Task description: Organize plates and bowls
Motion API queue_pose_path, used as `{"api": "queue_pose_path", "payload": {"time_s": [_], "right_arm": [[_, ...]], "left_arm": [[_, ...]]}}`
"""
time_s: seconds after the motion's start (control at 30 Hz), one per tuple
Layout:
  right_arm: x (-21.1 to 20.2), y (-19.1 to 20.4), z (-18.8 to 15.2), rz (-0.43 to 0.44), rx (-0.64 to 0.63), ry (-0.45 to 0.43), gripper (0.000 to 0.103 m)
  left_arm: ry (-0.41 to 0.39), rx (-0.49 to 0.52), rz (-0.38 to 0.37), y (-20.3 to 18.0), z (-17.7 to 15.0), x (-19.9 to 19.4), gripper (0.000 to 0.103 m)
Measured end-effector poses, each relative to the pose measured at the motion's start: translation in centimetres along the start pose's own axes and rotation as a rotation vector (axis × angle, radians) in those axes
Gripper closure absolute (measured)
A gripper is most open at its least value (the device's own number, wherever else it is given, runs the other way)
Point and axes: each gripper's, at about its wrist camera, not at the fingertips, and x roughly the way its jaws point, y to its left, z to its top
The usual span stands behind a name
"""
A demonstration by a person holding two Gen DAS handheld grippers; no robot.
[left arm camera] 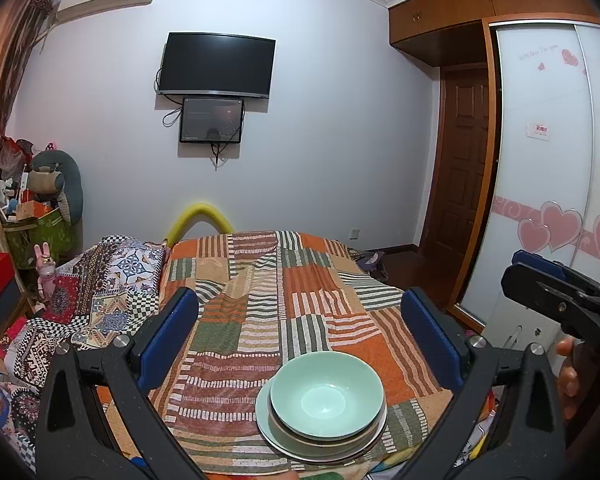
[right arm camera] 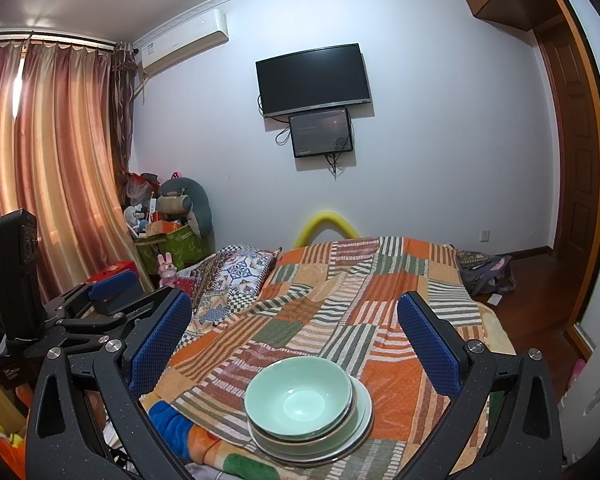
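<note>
A pale green bowl [left arm camera: 326, 395] sits nested on stacked bowls and plates [left arm camera: 276, 434] on the patchwork bedspread [left arm camera: 260, 288], near the bed's front edge. My left gripper [left arm camera: 300, 344] stands open above and behind the stack, nothing between its blue pads. The right gripper [left arm camera: 548, 284] shows at the right edge, held by a hand [left arm camera: 568, 376]. In the right wrist view the same green bowl [right arm camera: 298, 398] tops the stack of plates [right arm camera: 364, 412], and my right gripper [right arm camera: 296, 340] is open around empty air behind it. The left gripper [right arm camera: 112, 292] appears at the left.
A patterned pillow [left arm camera: 112, 280] lies left on the bed. A cluttered corner with a green box [right arm camera: 176, 244] and a curtain [right arm camera: 48, 152] is at the left. A wardrobe [left arm camera: 548, 160] and a wooden door [left arm camera: 460, 152] stand right. A television [left arm camera: 216, 64] hangs on the far wall.
</note>
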Motion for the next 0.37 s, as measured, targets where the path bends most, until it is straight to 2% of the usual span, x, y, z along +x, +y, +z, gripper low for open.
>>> {"api": "queue_pose_path", "payload": {"time_s": [0.37], "right_arm": [[0.22, -0.42, -0.04, 0.003, 0.001, 0.006, 0.0]], "left_arm": [[-0.001, 0.001, -0.004, -0.31, -0.05, -0.07, 0.0]]}}
